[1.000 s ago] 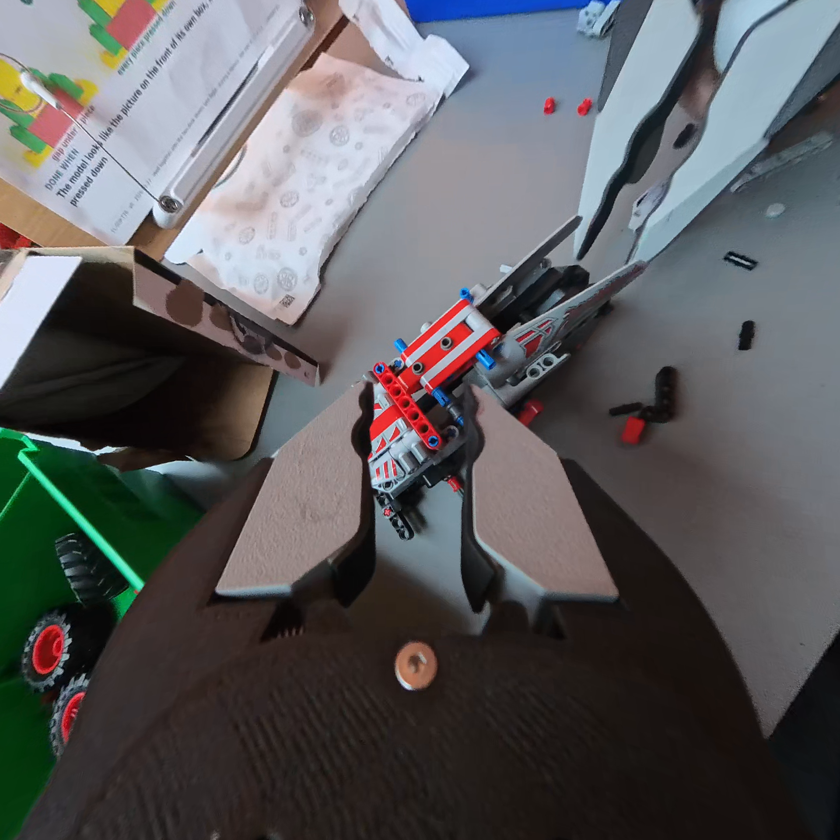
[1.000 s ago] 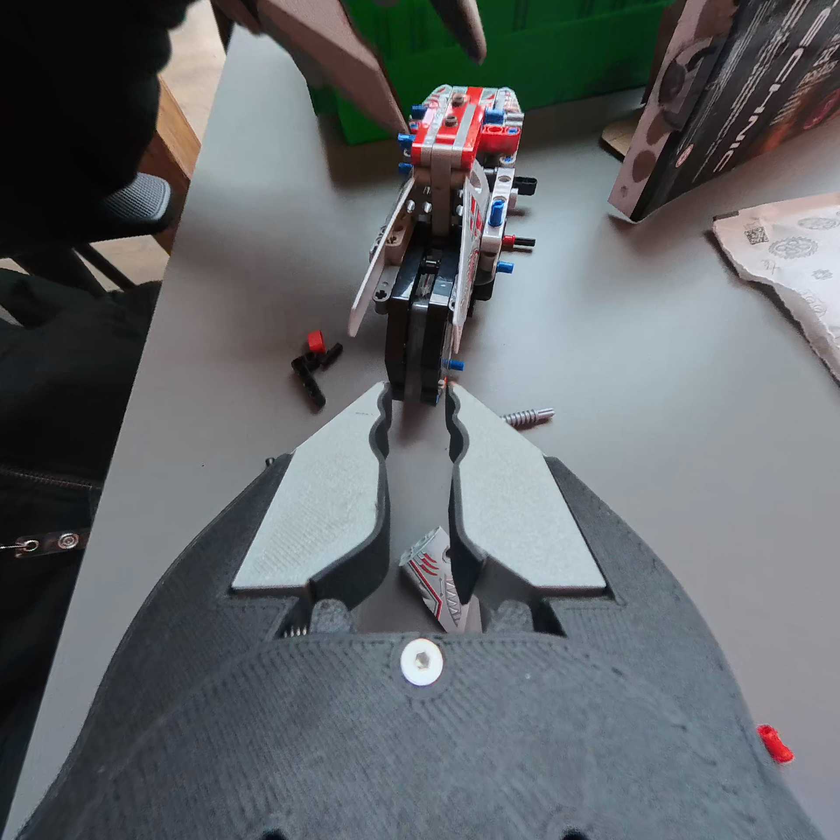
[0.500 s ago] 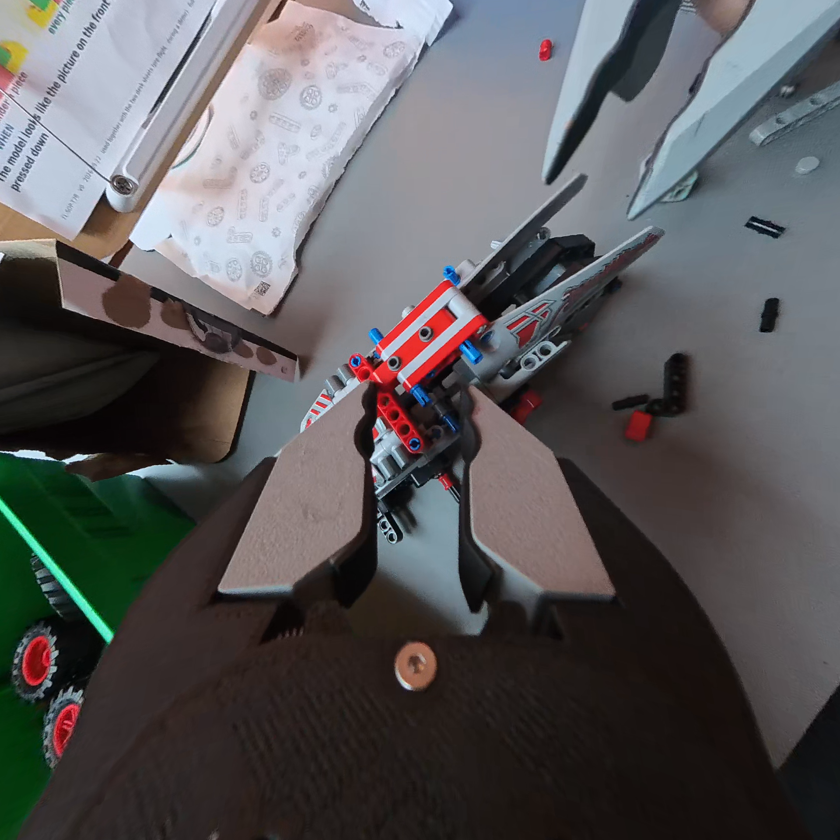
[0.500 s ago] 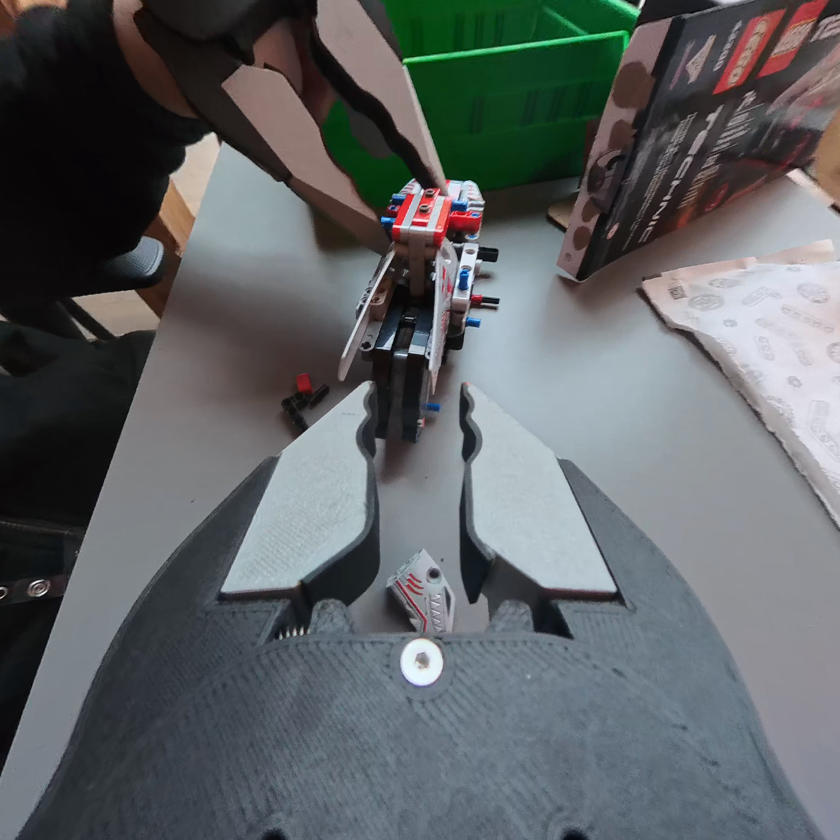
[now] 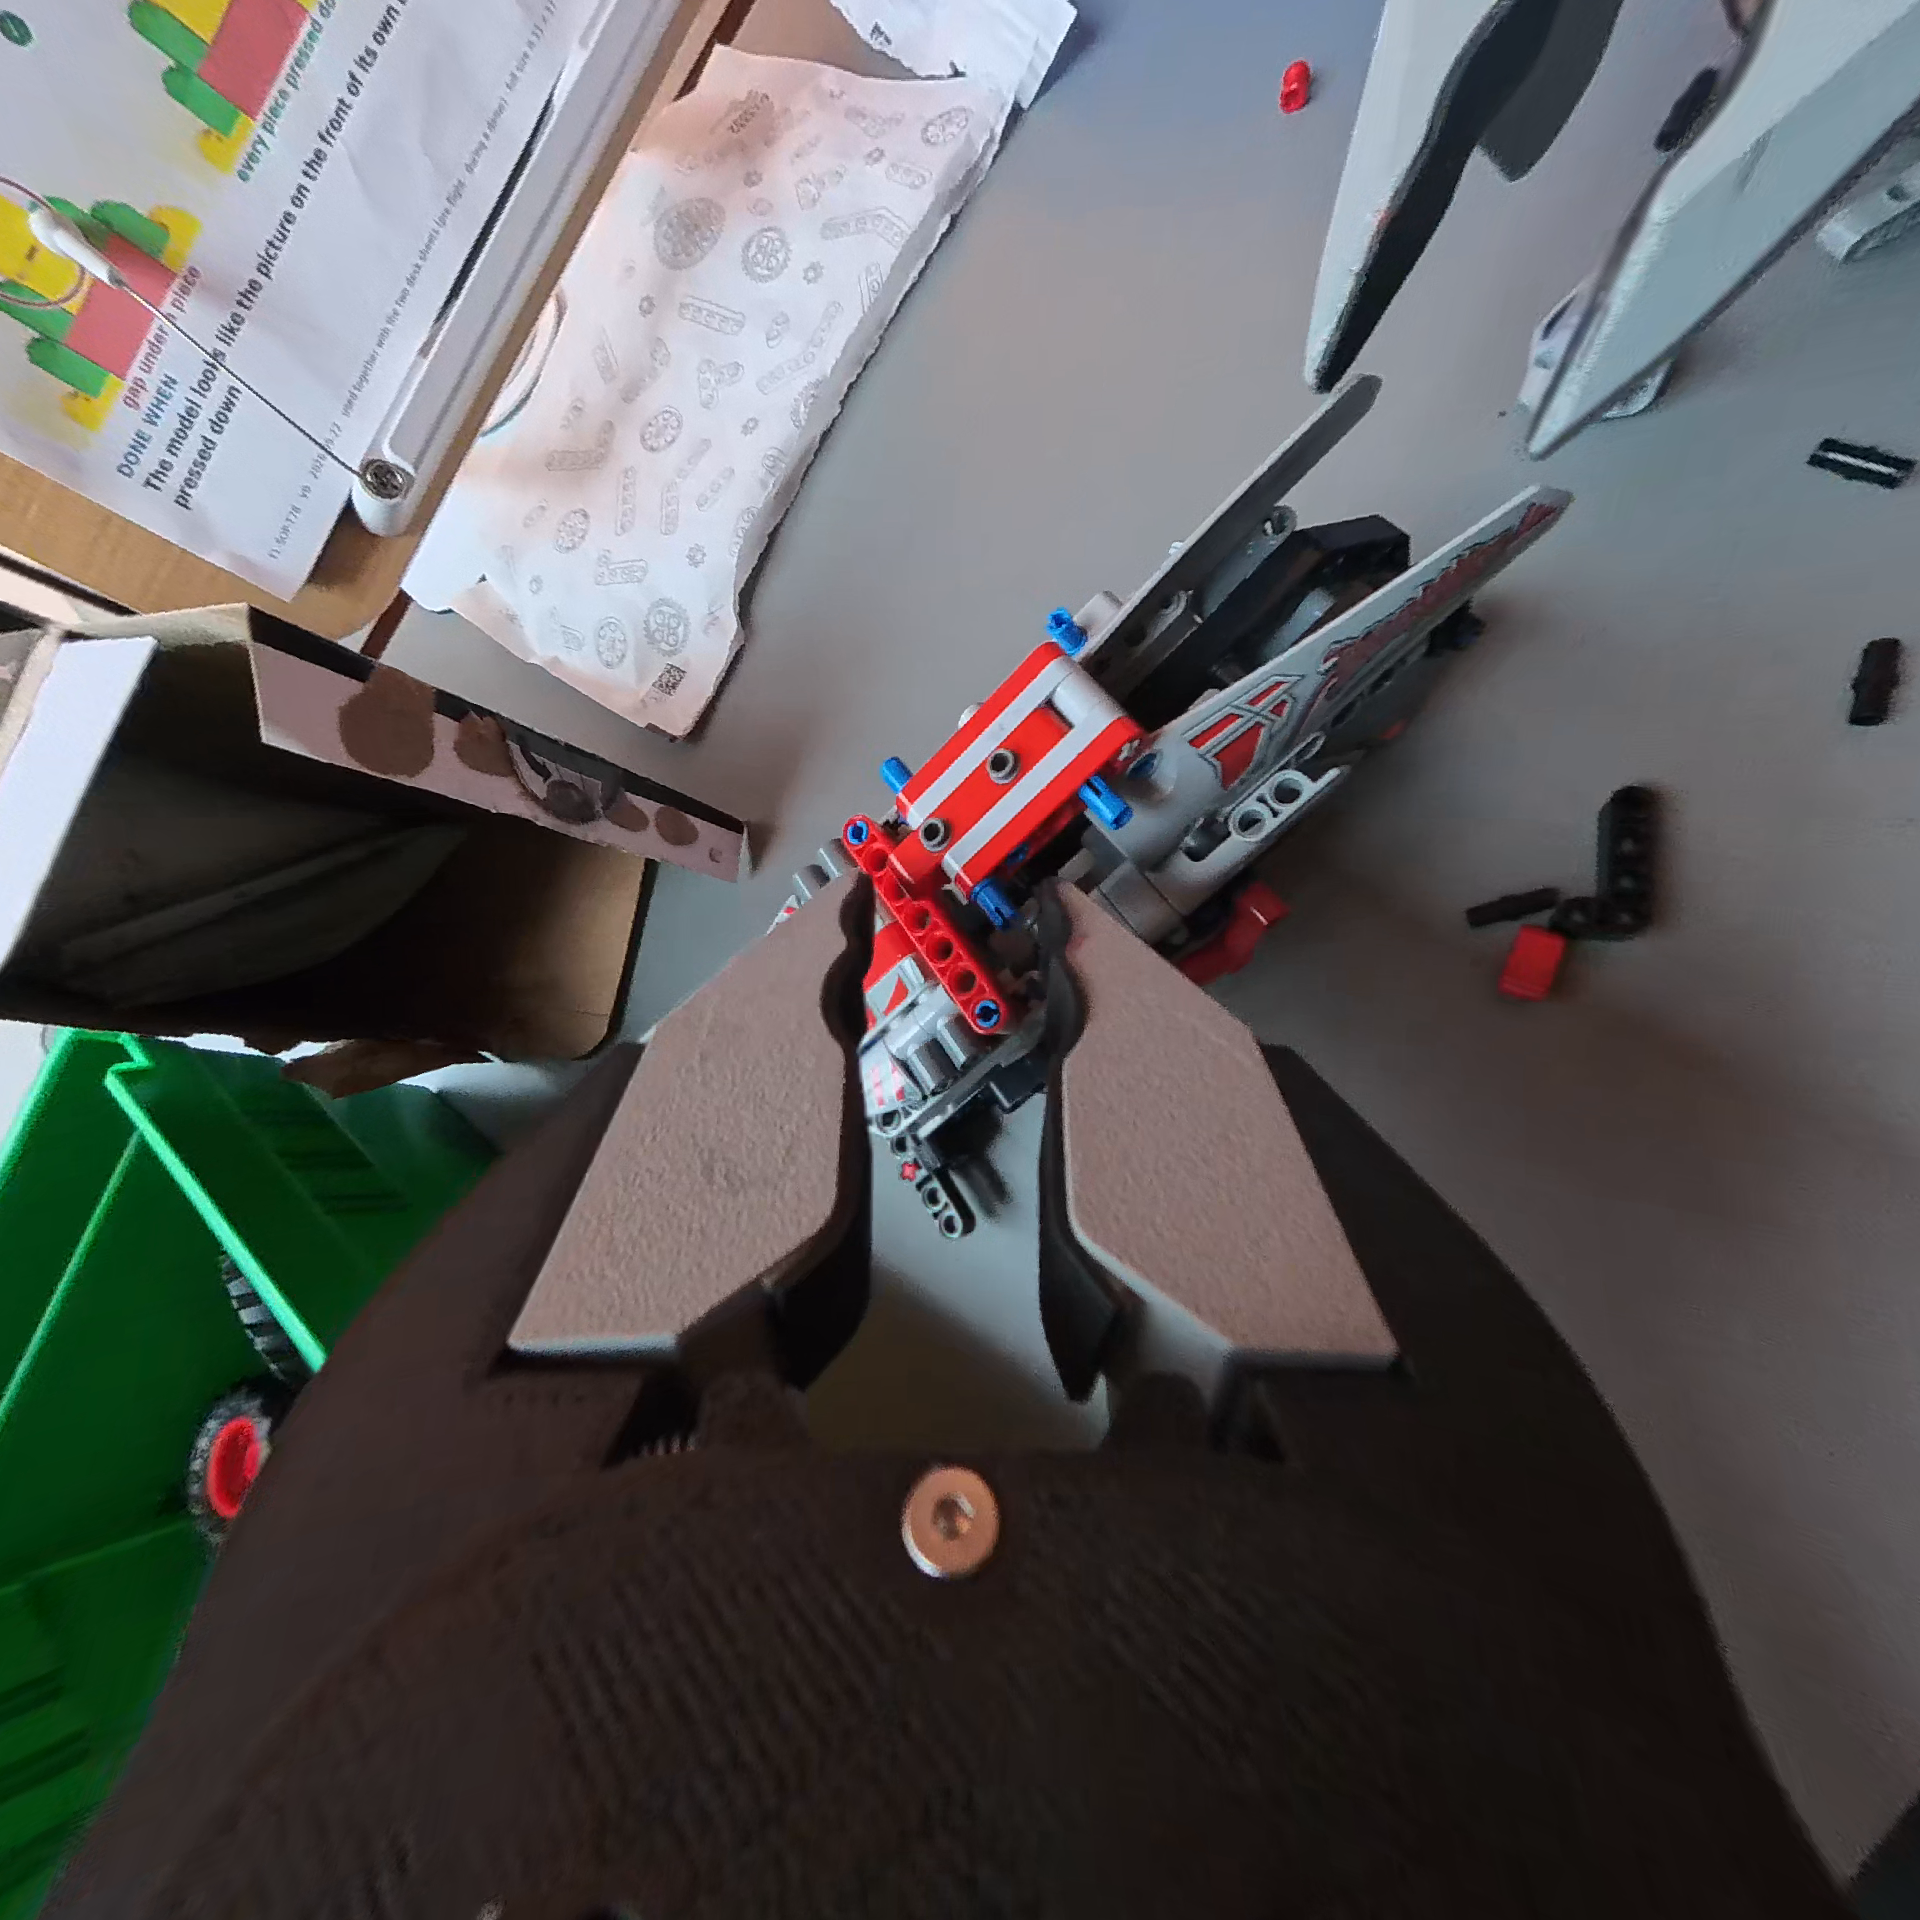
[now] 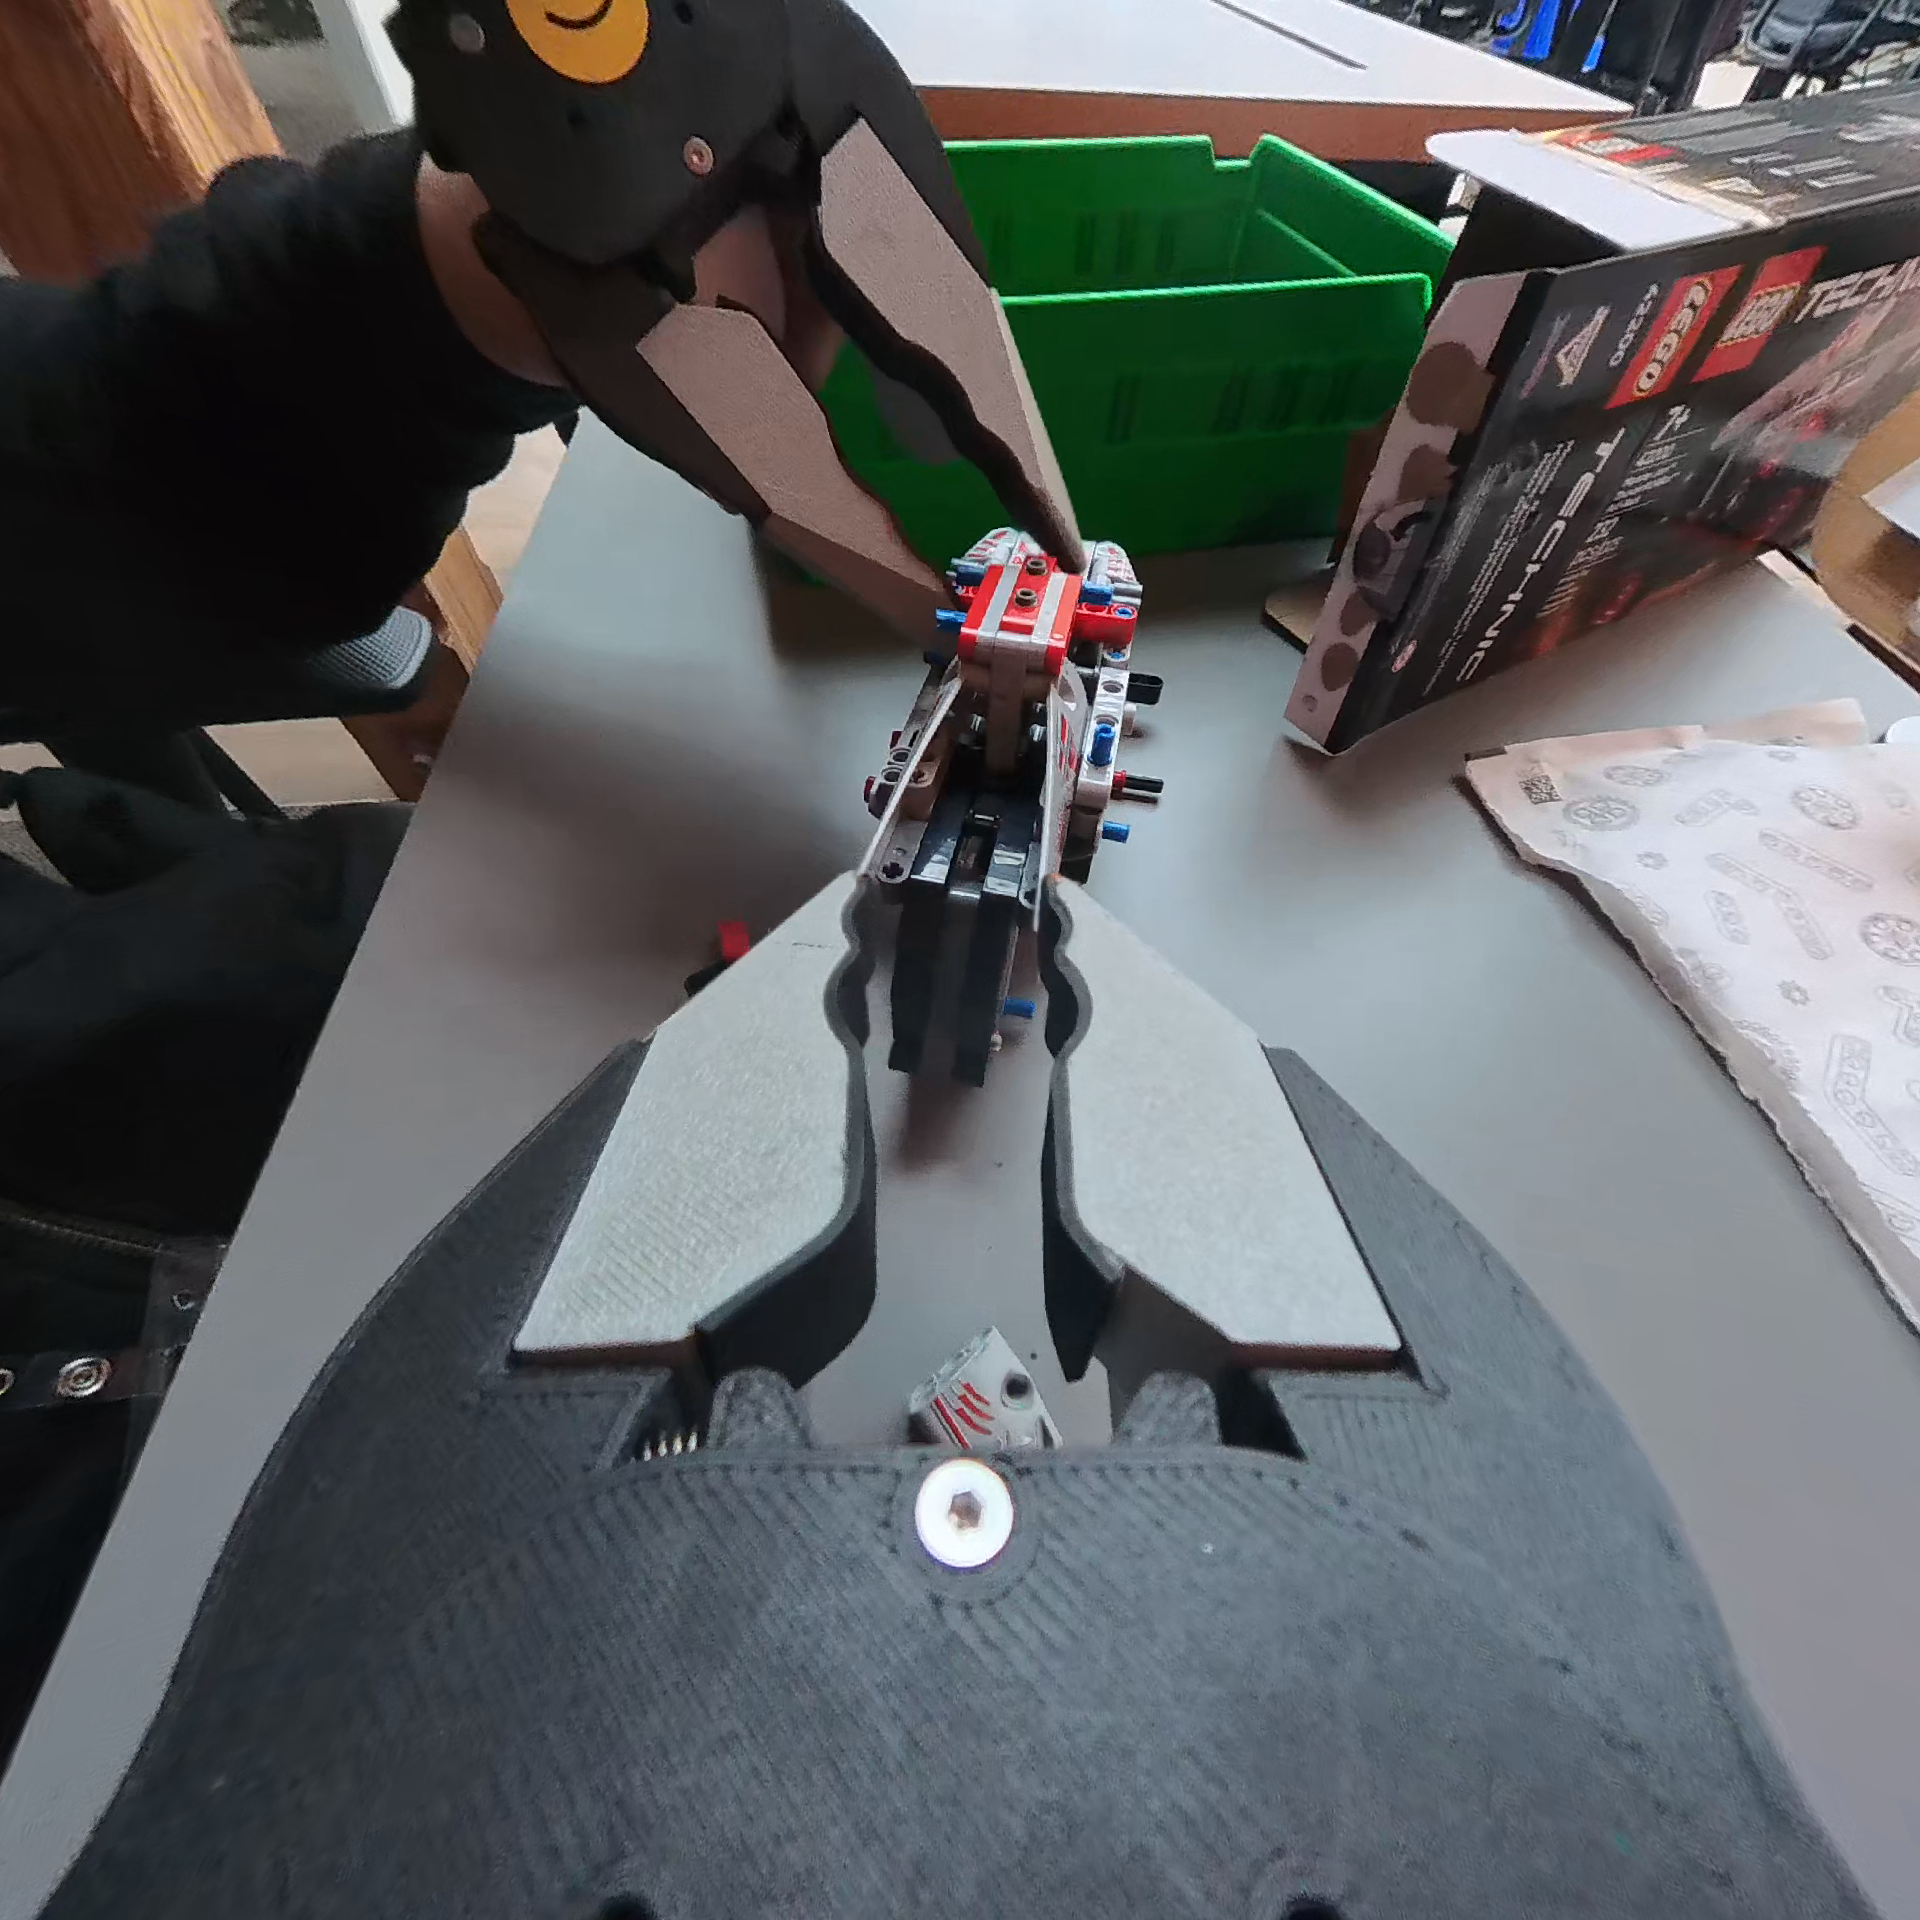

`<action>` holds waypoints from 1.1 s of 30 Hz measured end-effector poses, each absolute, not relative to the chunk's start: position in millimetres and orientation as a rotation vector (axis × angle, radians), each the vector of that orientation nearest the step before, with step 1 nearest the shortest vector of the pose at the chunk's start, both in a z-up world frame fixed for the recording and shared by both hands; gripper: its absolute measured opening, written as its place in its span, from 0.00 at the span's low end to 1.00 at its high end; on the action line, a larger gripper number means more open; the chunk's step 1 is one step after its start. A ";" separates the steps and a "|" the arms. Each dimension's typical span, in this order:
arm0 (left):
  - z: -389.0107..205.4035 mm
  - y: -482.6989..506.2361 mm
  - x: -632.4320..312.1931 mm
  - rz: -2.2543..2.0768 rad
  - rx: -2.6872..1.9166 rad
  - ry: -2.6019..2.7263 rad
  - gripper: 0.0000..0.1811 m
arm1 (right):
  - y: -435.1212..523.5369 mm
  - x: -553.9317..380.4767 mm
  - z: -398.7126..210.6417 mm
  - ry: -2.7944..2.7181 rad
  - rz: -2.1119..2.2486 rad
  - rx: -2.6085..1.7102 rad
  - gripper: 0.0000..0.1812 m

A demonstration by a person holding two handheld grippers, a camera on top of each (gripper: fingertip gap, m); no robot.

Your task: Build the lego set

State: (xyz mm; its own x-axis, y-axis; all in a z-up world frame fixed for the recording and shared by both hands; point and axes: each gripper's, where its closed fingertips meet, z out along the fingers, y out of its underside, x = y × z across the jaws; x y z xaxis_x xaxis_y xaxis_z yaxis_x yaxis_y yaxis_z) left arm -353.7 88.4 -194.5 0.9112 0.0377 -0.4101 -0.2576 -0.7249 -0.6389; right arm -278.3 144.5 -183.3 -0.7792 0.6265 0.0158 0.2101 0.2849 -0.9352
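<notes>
The red, grey and black lego model (image 5: 1013, 769) lies on the grey table (image 5: 1455, 1247), and also shows in the right wrist view (image 6: 1013, 613). My left gripper (image 5: 948, 914) is shut on its front end, with the red holed beam between the fingers. Seen from the right wrist view, the left gripper (image 6: 1008, 582) pinches the red top block from above. My right gripper (image 6: 951, 904) is open and straddles the model's black rear end without clamping it. It appears at the top right of the left wrist view (image 5: 1432, 414). A small grey and red panel piece (image 6: 977, 1403) lies between the right finger bases.
A green bin (image 6: 1195, 343) and the set's box (image 6: 1621, 447) stand behind the model. A torn paper bag (image 6: 1766, 914) lies to the right. An instruction sheet (image 5: 208, 260) and loose black and red parts (image 5: 1579, 914) lie nearby. A person's black sleeve (image 6: 208, 416) is on the left. Tip to tip, the grippers are about 10 cm apart.
My right gripper opened a little and moved forward until its fingers straddle the model's rear. My left gripper stayed on the model's front end and closed in slightly.
</notes>
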 end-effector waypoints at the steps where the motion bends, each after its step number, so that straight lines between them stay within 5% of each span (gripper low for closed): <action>1: -195.1 88.3 -353.9 0.498 -2.333 0.137 0.16 | 143.9 -278.3 -182.5 -2.176 1.502 -0.753 0.15; 20: -191.8 84.1 -346.9 0.387 -2.339 0.110 0.03 | 146.9 -280.5 -183.0 -2.160 1.491 -0.767 0.15; 33: -192.3 86.8 -349.7 0.434 -2.326 0.132 0.02 | 140.2 -280.4 -185.1 -2.175 1.483 -0.754 0.16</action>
State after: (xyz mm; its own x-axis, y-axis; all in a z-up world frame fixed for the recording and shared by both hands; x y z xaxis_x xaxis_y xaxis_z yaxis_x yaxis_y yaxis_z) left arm -349.7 86.8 -192.3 0.9371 0.0340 -0.3474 -0.2215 -0.7113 -0.6670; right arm -280.4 140.2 -185.1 -0.7743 0.6323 0.0249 0.2078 0.2912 -0.9338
